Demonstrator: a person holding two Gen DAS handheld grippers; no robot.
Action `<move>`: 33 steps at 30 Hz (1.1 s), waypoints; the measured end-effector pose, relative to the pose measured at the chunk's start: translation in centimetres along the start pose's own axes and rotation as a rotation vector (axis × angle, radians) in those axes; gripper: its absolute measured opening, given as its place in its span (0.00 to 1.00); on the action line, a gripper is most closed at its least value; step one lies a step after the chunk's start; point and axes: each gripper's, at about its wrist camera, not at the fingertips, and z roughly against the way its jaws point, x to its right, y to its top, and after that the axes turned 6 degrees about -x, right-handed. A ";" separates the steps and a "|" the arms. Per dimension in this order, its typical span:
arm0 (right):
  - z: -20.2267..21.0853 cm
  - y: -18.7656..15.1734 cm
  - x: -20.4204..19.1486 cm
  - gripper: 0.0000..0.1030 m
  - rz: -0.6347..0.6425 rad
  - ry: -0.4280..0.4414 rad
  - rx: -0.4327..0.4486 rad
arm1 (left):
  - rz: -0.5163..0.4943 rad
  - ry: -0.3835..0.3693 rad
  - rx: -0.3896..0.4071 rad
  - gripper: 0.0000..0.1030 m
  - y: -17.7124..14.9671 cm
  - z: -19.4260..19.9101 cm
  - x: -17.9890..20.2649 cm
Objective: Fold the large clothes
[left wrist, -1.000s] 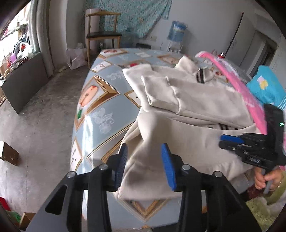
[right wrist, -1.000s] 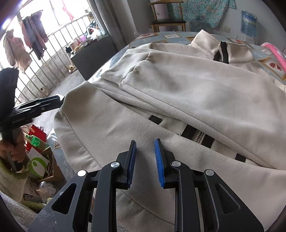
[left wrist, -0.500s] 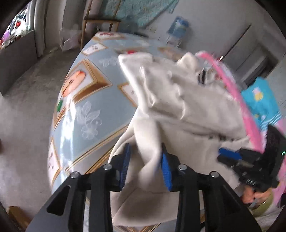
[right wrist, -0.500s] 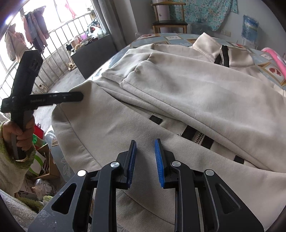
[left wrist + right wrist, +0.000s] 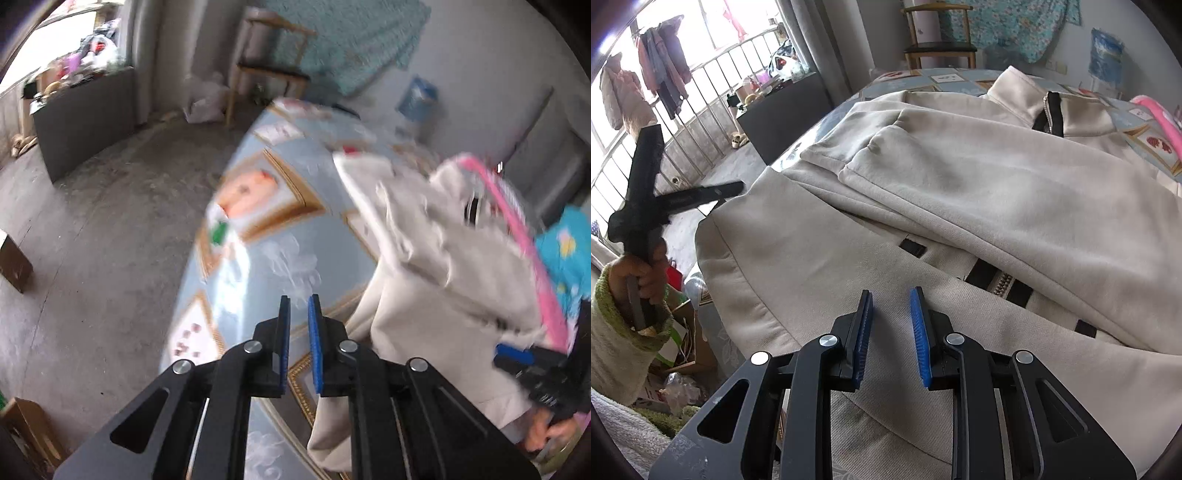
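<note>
A cream zip jacket [image 5: 960, 192] lies spread over the table [image 5: 258, 258], with a sleeve folded across its front. My right gripper [image 5: 891, 293] hovers over the jacket's hem, its jaws a little apart and gripping nothing. It also shows at the right edge of the left wrist view, as the right gripper [image 5: 502, 352]. My left gripper [image 5: 298, 299] is over the patterned tablecloth, left of the jacket [image 5: 443, 295]. Its jaws are closing to a narrow gap with no cloth between them. In the right wrist view a hand in a green-cuffed sleeve holds the left gripper [image 5: 737, 187] off the jacket's left corner.
A pink hoop [image 5: 517, 221] lies along the jacket's far side. A wooden chair [image 5: 938, 33] and a blue water bottle [image 5: 1104, 51] stand behind the table. A dark cabinet [image 5: 81, 114] is by the window. Bags and boxes [image 5: 676, 369] crowd the floor at the table's near left corner.
My left gripper had the jacket's edge between its jaws. It has since swung left off the cloth, rolled, and its jaws have narrowed with nothing in them. The right gripper stayed put.
</note>
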 end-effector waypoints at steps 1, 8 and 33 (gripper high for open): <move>0.0 0.0 0.0 0.21 0.000 0.000 0.000 | -0.019 -0.006 0.029 0.09 0.0 1.1 0.5; 0.0 0.0 0.4 0.21 -0.029 0.032 0.005 | -0.245 -0.112 -0.028 0.09 -2.3 2.2 8.2; 8.7 -4.5 3.3 0.52 -0.071 -0.061 0.109 | -0.519 -0.199 -0.194 0.10 -6.8 -0.5 19.4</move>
